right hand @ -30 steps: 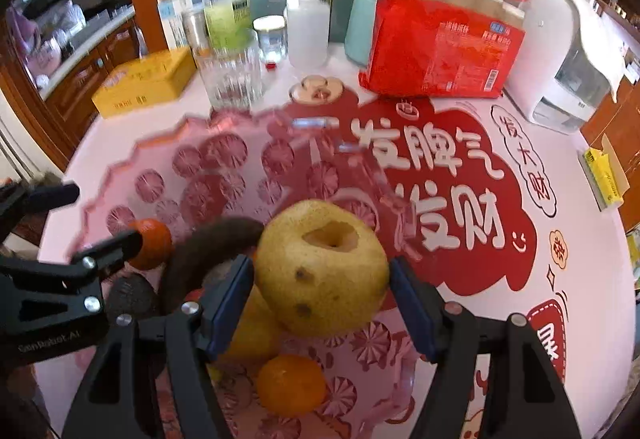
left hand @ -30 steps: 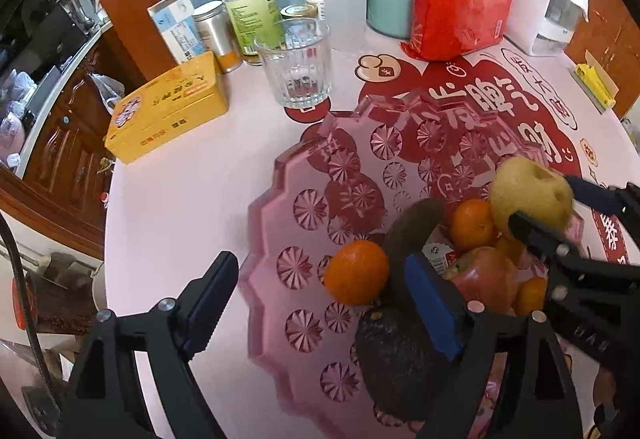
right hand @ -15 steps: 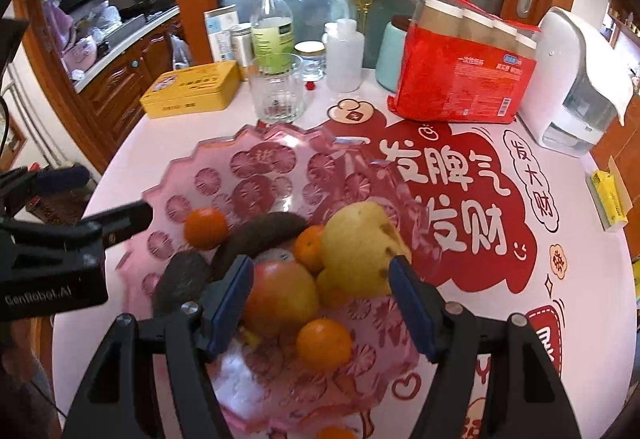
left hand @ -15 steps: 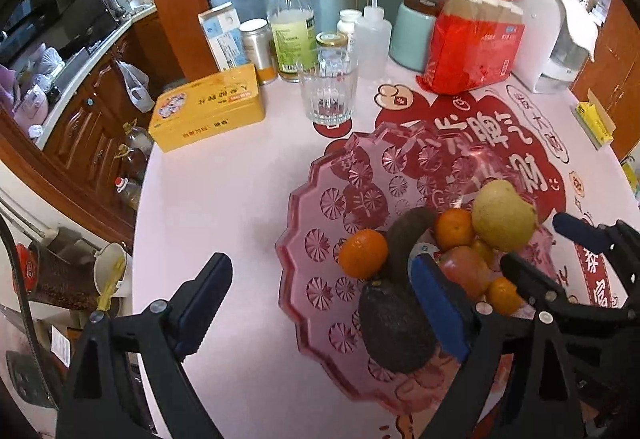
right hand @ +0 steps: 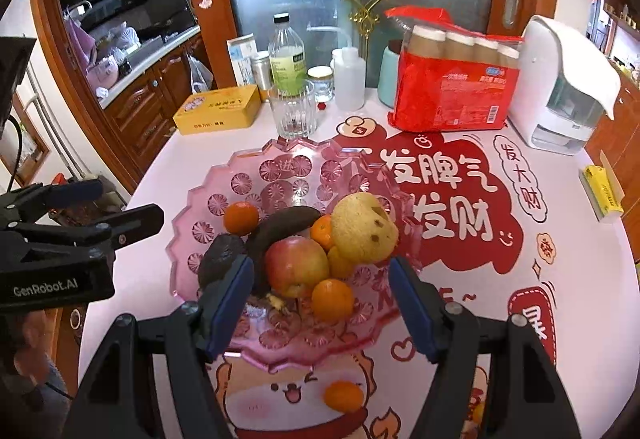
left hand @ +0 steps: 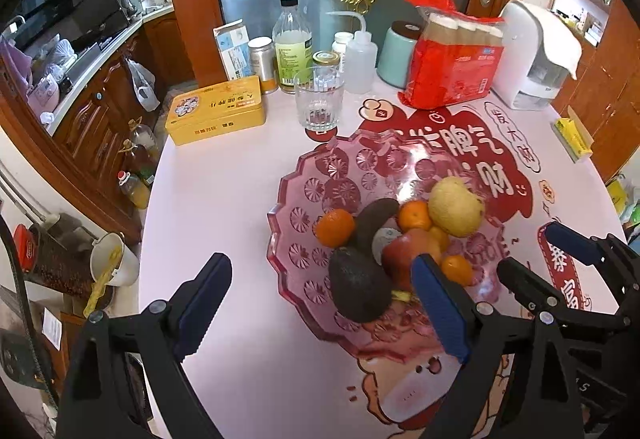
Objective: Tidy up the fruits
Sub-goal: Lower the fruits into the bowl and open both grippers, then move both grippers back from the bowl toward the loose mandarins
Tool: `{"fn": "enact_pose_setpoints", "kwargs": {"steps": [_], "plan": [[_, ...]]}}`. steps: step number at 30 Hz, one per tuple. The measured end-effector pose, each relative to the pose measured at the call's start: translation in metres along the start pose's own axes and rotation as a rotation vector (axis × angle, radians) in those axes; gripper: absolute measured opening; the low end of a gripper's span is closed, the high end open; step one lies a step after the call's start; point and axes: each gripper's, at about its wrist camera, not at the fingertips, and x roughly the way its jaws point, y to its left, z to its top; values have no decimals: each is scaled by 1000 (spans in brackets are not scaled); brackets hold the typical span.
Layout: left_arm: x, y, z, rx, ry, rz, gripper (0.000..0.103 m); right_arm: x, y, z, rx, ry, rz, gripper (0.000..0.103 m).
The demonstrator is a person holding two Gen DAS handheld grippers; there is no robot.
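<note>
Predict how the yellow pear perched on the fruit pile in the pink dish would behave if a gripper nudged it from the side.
The pear sits high on the heap, leaning on an orange and the apple, so a nudge would probably roll it off. Its rounded, smooth skin may slip between pads. It looks firm, so likely rigid, though brown spots hint at bruising.

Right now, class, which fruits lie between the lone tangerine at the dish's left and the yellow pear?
In the right wrist view, a blackened banana and a second tangerine lie between the lone tangerine and the pear.
</note>
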Motion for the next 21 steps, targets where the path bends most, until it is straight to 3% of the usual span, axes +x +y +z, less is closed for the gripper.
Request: {"fn": "enact_pose_setpoints", "kwargs": {"steps": [14, 21], "plan": [[-73, -30, -32, 2, -76, -41, 92, -79, -39, -44, 92, -61, 13, 70], [-95, -48, -51, 6, -85, -54, 94, -118, -66, -65, 112, -105, -67, 70]]}}
